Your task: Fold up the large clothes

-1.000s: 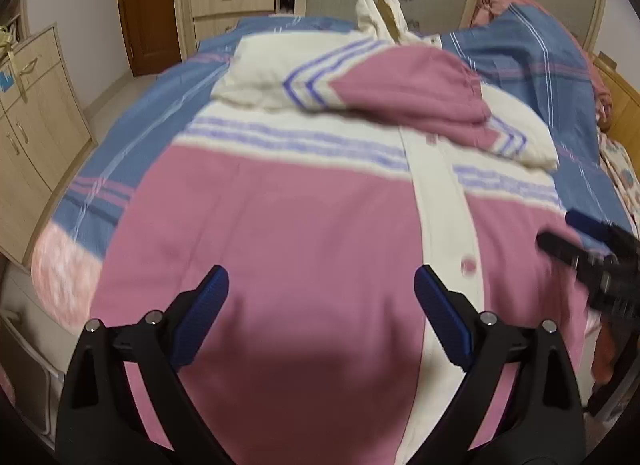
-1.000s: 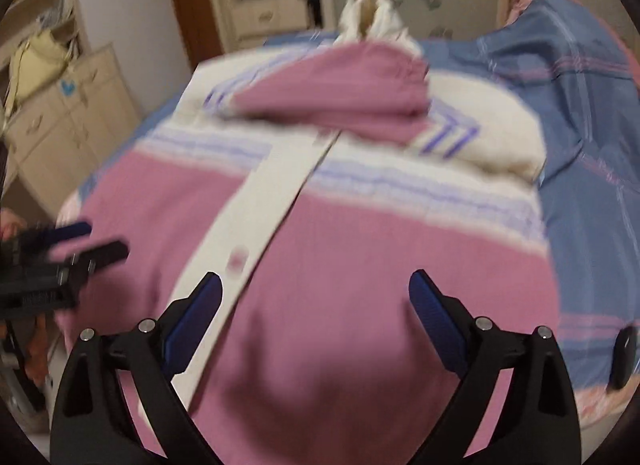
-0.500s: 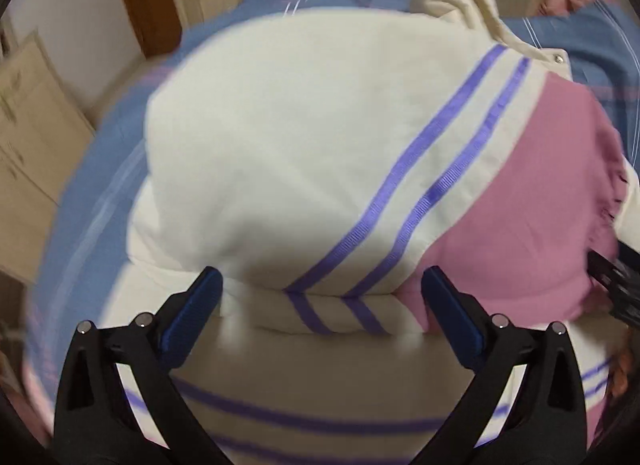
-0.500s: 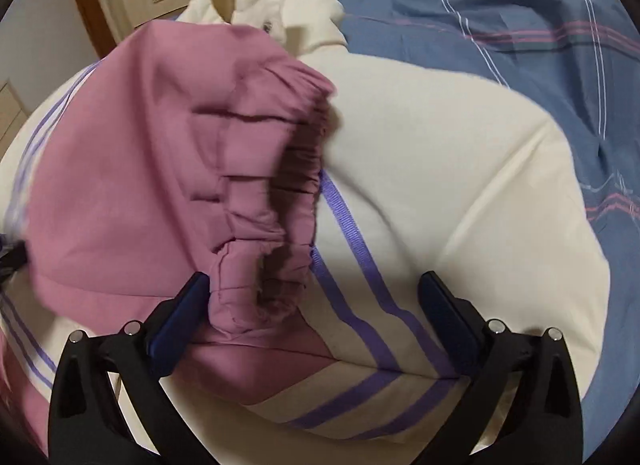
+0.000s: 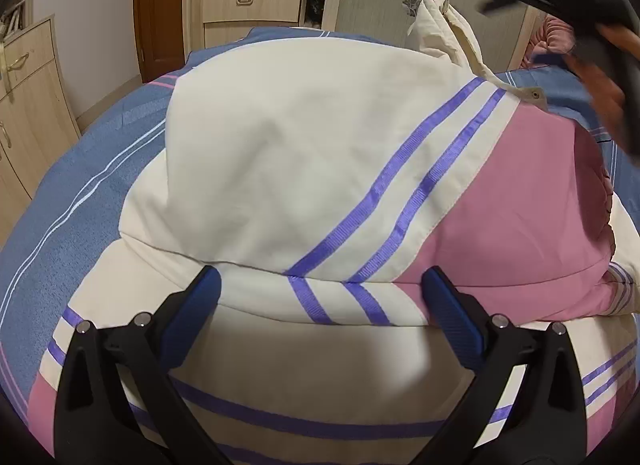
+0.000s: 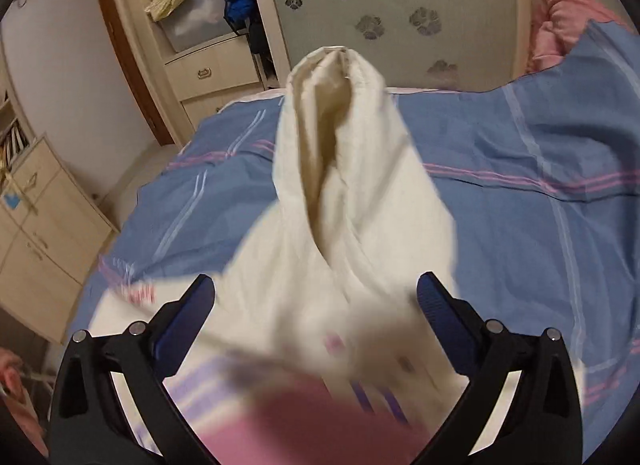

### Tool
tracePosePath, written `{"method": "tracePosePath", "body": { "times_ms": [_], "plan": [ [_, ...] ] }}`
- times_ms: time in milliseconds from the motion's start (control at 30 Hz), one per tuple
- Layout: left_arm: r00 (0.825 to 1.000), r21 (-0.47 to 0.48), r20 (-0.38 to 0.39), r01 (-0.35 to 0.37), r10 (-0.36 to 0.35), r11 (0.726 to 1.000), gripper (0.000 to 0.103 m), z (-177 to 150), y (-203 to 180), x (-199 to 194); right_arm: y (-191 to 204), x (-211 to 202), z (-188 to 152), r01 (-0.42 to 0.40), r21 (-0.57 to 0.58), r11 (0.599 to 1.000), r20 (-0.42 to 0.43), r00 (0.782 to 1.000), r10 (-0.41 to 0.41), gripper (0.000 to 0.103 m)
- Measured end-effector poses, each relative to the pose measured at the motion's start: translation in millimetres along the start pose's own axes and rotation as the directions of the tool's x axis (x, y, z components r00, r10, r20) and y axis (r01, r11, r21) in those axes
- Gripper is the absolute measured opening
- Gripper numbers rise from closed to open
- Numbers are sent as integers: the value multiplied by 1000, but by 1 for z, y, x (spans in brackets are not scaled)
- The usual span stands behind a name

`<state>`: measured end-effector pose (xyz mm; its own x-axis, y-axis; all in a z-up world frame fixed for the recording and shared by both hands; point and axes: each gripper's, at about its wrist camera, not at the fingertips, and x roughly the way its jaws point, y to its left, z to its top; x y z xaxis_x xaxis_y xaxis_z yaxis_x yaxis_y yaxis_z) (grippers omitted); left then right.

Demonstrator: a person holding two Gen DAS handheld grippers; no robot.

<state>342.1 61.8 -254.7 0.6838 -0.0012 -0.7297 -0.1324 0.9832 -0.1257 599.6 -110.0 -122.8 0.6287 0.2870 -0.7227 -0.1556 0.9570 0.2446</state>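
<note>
The jacket (image 5: 304, 169), cream and pink with purple stripes, lies spread on the bed (image 5: 100, 169) under both tools. The left gripper (image 5: 320, 297) stands with its blue-padded jaws wide apart and nothing clamped between them; the tips sit at the near edge of a folded-over cream sleeve (image 5: 280, 153), one finger at each side of the fold, though whether the pads touch the cloth cannot be told. Two purple stripes run slantwise across that sleeve, and to their right the sleeve turns pink, ending in a gathered cuff at the right edge of the left wrist view. Nearer than the fingers lies the cream body of the jacket with more purple bands.

The right gripper (image 6: 316, 297) is also spread wide and holds nothing. It hangs over the far end of the jacket, where the cream hood (image 6: 340, 137) stands up in a soft peak; the cloth nearest the camera is blurred. In the left wrist view this tool shows as a dark blur at the top right, with a hand (image 5: 604, 77) behind it.

Beyond the jacket the blue striped bedcover (image 6: 520, 201) runs to the far side. A pink blanket (image 6: 560, 13) is bunched at the far right. Light wooden cabinets (image 6: 44, 225) stand at the left, and a wardrobe (image 6: 384, 5) with flower-patterned panels is beyond the bed.
</note>
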Motion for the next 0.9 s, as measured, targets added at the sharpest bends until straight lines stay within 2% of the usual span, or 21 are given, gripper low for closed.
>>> {"method": "tracePosePath", "body": {
  "times_ms": [100,167,200,233,267,333,400,433,500,600,700,733,800,833,867,900],
  "plan": [
    [1000,-11,-3,16,-16,1000,101,-2,3,0,14,44,27,49,33,998,-44,998,-47,101],
    [1000,-13,-3,20,-20,1000,101,-3,4,-1,19,77,36,77,60,995,-102,992,-71,90],
    [1000,-13,-3,21,-21,1000,101,-4,4,0,21,89,37,73,62,995,-127,990,-64,73],
    [1000,-13,-3,21,-21,1000,101,-3,4,0,21,96,35,83,69,994,-152,986,-71,32],
    [1000,-14,-4,22,-22,1000,101,-4,5,0,19,97,34,94,89,992,-164,983,-78,13],
    [1000,-16,-5,26,-26,1000,101,-3,6,1,17,74,32,39,138,990,-69,997,-30,8],
    [1000,-16,-6,26,-26,1000,101,-3,6,1,26,32,23,-20,86,996,61,998,15,6],
    [1000,-16,-7,26,-26,1000,101,-3,7,0,36,-5,10,-79,9,997,155,985,76,6],
    [1000,-18,-7,25,-25,1000,101,-3,7,1,52,-67,-27,-167,-130,977,258,946,196,6],
    [1000,-21,-7,28,-28,999,101,-1,8,0,69,-147,-113,-232,-297,926,288,903,318,6],
    [999,-40,1,46,-46,998,101,1,13,-2,72,-189,-203,-253,-357,899,260,898,356,7],
    [998,-53,9,61,-60,997,101,1,16,-5,72,-195,-235,-267,-358,895,230,904,361,7],
    [996,-79,16,88,-87,993,101,0,23,-8,78,-194,-282,-187,-404,895,187,941,281,11],
    [996,-84,13,92,-92,992,101,-1,24,-9,77,-197,-307,-121,-412,903,200,955,219,23],
    [996,-80,10,87,-86,993,101,-1,24,-9,73,-201,-320,-94,-390,916,200,962,184,34],
    [997,-72,8,77,-77,994,101,-1,23,-10,67,-209,-332,-72,-343,936,201,968,148,66]
  ]
}}
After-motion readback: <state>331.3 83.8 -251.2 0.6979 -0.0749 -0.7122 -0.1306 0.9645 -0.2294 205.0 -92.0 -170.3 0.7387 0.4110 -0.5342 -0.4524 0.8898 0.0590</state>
